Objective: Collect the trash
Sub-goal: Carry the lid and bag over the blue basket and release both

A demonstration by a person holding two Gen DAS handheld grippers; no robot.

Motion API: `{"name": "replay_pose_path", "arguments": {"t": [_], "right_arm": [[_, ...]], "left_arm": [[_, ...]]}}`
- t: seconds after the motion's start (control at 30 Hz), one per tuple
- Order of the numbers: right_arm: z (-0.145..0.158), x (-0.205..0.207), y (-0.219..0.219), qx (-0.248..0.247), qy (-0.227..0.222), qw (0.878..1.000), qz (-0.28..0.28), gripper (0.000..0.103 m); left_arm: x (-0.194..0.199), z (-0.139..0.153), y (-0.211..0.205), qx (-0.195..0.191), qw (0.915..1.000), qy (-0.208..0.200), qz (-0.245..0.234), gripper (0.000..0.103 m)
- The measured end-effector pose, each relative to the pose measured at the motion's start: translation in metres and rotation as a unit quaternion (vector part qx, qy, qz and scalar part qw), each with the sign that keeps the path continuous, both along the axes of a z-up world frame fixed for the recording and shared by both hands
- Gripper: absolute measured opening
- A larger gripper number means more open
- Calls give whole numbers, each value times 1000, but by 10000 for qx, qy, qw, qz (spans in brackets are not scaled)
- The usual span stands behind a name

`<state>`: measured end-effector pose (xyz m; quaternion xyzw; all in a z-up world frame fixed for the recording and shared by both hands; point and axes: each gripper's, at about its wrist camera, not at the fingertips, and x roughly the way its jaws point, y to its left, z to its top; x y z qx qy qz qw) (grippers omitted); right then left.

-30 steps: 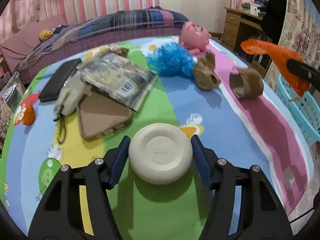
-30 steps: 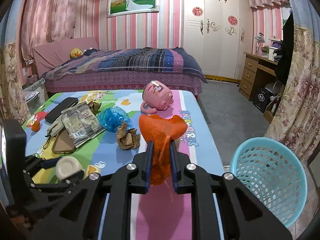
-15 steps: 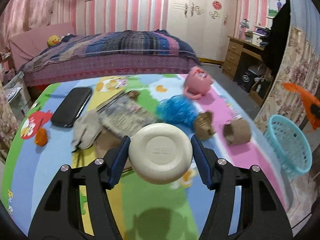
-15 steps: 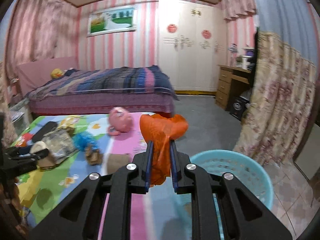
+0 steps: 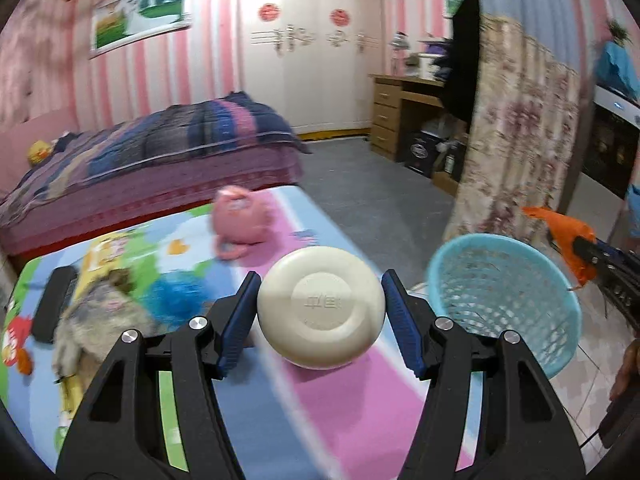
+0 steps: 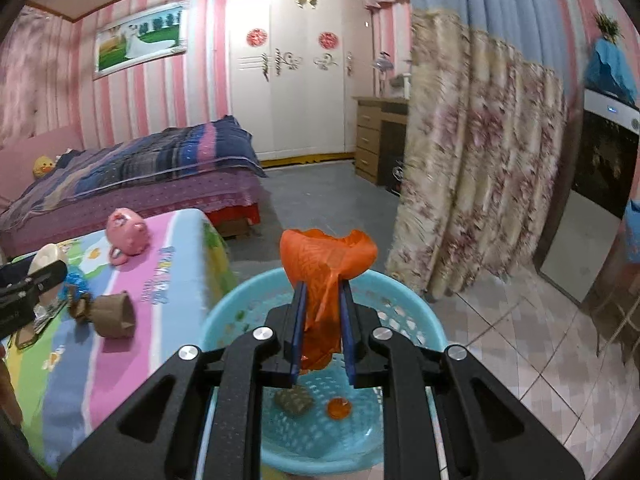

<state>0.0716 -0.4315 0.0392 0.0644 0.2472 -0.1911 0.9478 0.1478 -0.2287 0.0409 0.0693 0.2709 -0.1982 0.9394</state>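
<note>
My left gripper [image 5: 320,280] is shut on a cream round disc [image 5: 320,312], which hangs above the right edge of the cartoon-print table [image 5: 344,408]. A light blue plastic basket [image 5: 500,292] stands on the floor to its right. My right gripper [image 6: 323,284] is shut on a crumpled orange plastic bag [image 6: 326,256] and hovers directly over that basket [image 6: 424,320]. Inside the basket lie a brownish scrap [image 6: 294,398] and a small orange piece [image 6: 339,408]. The orange bag [image 5: 568,236] also shows at the right edge of the left wrist view.
On the table lie a pink mug [image 6: 126,230], a brown paper cup [image 6: 116,316], a blue crumpled bag [image 5: 176,292], a printed wrapper [image 5: 100,312] and a black case [image 5: 54,300]. A floral curtain [image 6: 472,184] hangs behind the basket. A bed [image 6: 140,172] stands beyond.
Both grippers have swung right, away from the table's middle. The left one lifted the disc off the cloth. The right one carried the orange bag to above the basket.
</note>
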Motion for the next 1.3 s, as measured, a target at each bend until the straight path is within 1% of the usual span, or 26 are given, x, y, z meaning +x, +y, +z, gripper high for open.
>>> {"name": "replay_pose_path", "arguments": {"t": [0.13,0.33,0.5,0.63,0.73,0.83,0.9,0.97,1.03,1.17,1.3], "right_arm": [[-10,-3,-24,219,17,9996,-195,17],[-16,-4,-35,278,66,9990,-333,16],[-19,-4,-38,293,117,9987,-400,16],[-23,-5,-42,365,169,9981,-476,16],[-25,-5,-43,400,184,9978,-497,16],[-25,-5,-43,409,185,9978,-496,16],[-25,-6,-43,405,184,9977,-502,16],[-26,-6,-43,404,190,9978,-497,16],[-26,-5,-44,409,199,9977,-505,16],[-29,-4,-44,436,235,9975,-501,17],[-31,1,-42,421,318,9976,-454,17]], "left_arm": [[-1,-10,-39,104,9995,38,-307,61],[1,-33,-93,242,9963,328,-757,61],[4,-46,-122,432,9937,427,-941,61],[11,-50,-136,405,9922,601,-1019,61],[15,-52,-142,443,9919,621,-1014,61],[17,-55,-149,585,9902,667,-1079,61],[17,-56,-149,651,9901,641,-1070,68],[19,-54,-146,663,9914,560,-981,79],[21,-49,-139,637,9928,497,-885,84],[24,-40,-122,599,9956,325,-649,90],[29,-32,-98,521,9978,229,-339,92]]}}
